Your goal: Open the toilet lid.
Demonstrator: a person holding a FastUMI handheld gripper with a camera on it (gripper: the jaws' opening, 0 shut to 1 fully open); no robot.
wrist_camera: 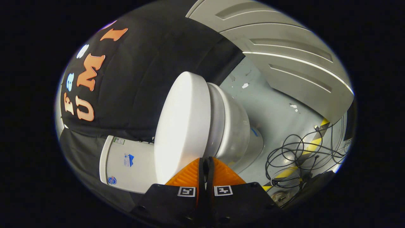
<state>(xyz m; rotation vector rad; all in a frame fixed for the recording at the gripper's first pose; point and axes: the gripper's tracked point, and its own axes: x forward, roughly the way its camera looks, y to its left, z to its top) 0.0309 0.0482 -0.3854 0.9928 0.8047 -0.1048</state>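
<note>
So my gripper has its two fingers pressed together, no gap I can make out between them, and nothing is pinched in there. The tips sit right at the front edge of the toilet lid, either touching it or just shy of it; hard to call from this angle.

The camera is rolled over on its side, so everything looks tipped. The lid lies directly ahead of the fingers and runs away from them: its long axis goes from the near rim at my fingertips back toward the tank, which sits off to one side against the black cloth wall. The lid's broad top face looks toward the cloth wall, and the bowl is on its other face, toward the grey floor. There's a thin seam between lid and bowl, and it looks down, or nearly so.

My read: the fingertips need to get under that near rim from the bowl side, then swing the lid up toward the tank, since the hinge should be back there.

Loose black cables lie on the floor well clear of this.
</note>
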